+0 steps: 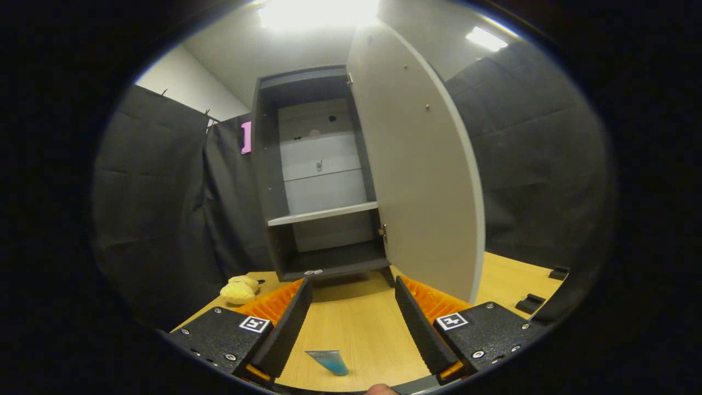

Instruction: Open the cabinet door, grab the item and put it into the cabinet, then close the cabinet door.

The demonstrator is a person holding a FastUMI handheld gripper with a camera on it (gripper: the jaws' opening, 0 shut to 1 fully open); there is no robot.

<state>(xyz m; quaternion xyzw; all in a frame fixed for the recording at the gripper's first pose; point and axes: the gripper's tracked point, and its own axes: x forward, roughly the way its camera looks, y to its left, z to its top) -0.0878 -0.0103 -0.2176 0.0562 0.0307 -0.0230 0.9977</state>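
The gripper is held low over the wooden table; its two fingers are spread wide apart and pinch nothing; bare tabletop shows between them. Each finger carries an orange ribbed backing and a black block with a square marker on top.

A small blue tube lies flat on the table at the near end of the gap between the fingers, closer to the left finger; it touches neither finger; its flat crimped end points left and far.

The cabinet stands upright on the table just beyond the fingertips; its body is dark grey with a pale back panel. The cabinet door stands open, swung out to the right on its hinges, with its pale inner face turned toward the fingers; its lower edge reaches down just beyond the right finger. Inside, one light shelf divides the interior into an upper and a lower compartment; both compartments show no contents; a small pale object lies at the front lip of the cabinet floor, too small to identify.

A yellow soft toy rests on the table left of the cabinet, just beyond the left finger; two small black blocks lie on the table far to the right, well apart from the door.
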